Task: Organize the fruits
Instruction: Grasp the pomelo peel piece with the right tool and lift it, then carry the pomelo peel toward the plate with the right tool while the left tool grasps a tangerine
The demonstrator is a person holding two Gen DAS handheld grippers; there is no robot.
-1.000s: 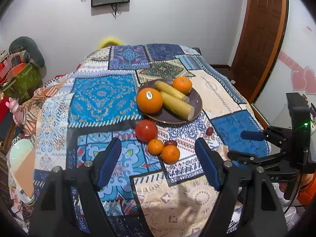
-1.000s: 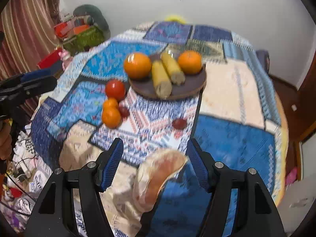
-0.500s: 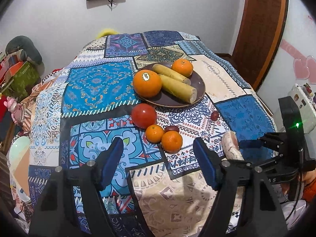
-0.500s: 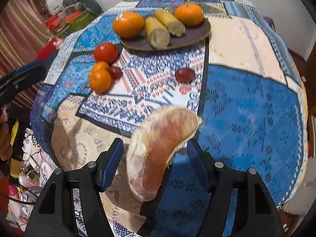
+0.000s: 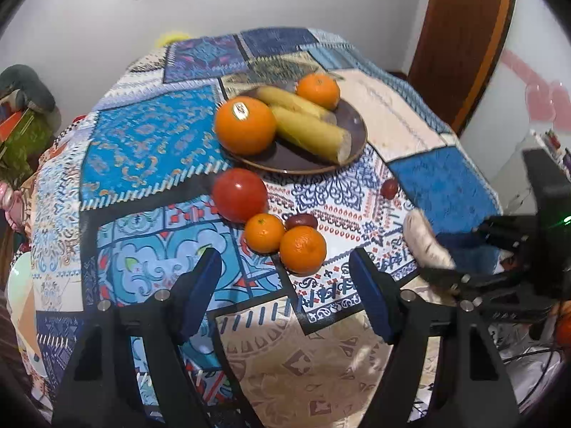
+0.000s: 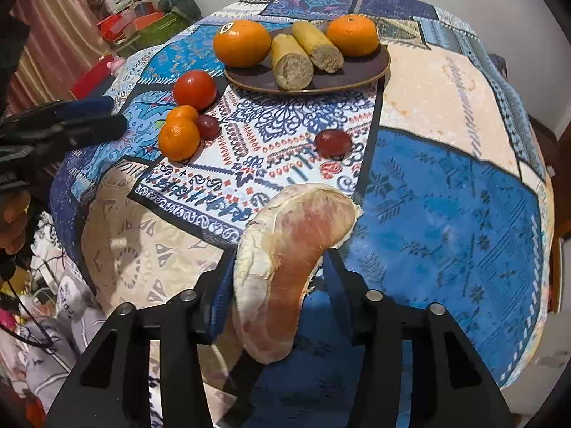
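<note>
The right hand-held gripper (image 6: 276, 281) is clamped on a peeled pomelo segment (image 6: 289, 260), low in the middle of the right wrist view, over the near edge of the bench (image 6: 446, 214) with its patchwork cloth. The left hand-held gripper (image 5: 285, 285) stands with its blue pads wide apart and nothing between them, low in the left wrist view. At the upper middle of both views a dark brown plate (image 6: 357, 71) holds a large orange (image 6: 242, 43), two yellow stalk pieces (image 6: 292, 62) side by side, and a smaller orange (image 6: 352, 35). Outside the plate lie a tomato (image 6: 195, 90), two mandarins (image 6: 179, 138) touching each other, a dark red fruit (image 6: 207, 126) beside them, and another dark red fruit (image 6: 333, 143) alone at mid-frame.
</note>
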